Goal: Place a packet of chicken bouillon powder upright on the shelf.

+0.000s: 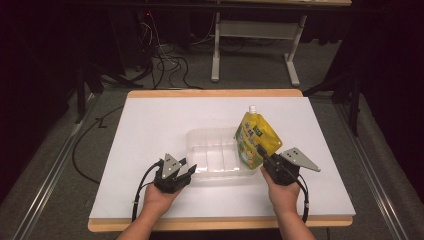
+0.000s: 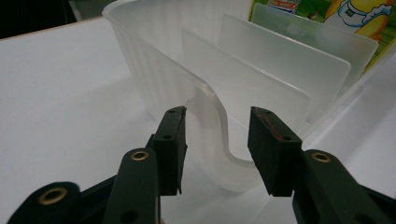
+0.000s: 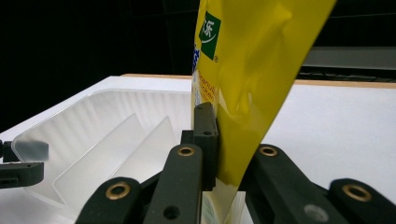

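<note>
Two grippers share the work: the left gripper (image 1: 184,169) clamps the clear tray (image 1: 215,155)'s end wall to steady it, while the right gripper (image 1: 264,156) pinches the yellow pouch (image 1: 255,137) upright over the tray's far end, likely for loading.

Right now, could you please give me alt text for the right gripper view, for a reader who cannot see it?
The right gripper pinches a yellow spouted pouch between its two black jaws, holding it upright at the edge of a clear plastic divided tray. The tray sits on a white table against a dark background.
</note>
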The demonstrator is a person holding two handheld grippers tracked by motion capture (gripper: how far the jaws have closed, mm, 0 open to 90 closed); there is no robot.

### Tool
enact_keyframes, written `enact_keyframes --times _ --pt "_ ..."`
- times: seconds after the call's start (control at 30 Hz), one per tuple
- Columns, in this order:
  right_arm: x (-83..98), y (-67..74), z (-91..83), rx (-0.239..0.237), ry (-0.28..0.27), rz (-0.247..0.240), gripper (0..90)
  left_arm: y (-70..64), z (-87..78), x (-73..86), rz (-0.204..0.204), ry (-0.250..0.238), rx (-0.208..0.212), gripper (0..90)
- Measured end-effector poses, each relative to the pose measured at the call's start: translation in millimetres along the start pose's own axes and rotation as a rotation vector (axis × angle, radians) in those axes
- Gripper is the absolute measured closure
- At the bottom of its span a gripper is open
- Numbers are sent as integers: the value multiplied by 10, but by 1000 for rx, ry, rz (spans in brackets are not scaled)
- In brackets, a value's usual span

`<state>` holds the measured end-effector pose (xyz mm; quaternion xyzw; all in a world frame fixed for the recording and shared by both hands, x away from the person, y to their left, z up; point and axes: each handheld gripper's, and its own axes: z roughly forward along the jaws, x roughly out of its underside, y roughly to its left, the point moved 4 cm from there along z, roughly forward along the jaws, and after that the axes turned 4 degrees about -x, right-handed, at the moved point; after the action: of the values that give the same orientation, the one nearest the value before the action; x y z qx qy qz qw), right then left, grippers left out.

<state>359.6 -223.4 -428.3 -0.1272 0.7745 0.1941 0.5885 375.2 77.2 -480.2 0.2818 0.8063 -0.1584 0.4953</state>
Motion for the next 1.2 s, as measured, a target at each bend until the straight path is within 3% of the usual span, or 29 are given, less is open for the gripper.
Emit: enact_keyframes --times 0.37,0.77,0.97,1.0,1.03,1.1,1.2 --pt "19 -4 -6 -11 7 3 800 -2 1 -1 1 -2 -3 569" --pt "23 1 12 -37 21 13 650 -3 0 -1 5 -1 -2 561" --pt "23 -12 24 -45 36 15 525 -6 1 -2 13 -4 0 532" --pt "18 -12 32 -50 47 10 456 -3 -4 -5 18 -5 1 521" --pt "18 -12 32 -50 47 10 456 -3 -4 -5 18 -5 1 506" --pt "8 -20 30 -61 55 -2 358 11 -17 -11 17 -8 -2 477" --pt "3 -26 13 -63 61 -11 307 26 -33 -19 9 -10 10 451"
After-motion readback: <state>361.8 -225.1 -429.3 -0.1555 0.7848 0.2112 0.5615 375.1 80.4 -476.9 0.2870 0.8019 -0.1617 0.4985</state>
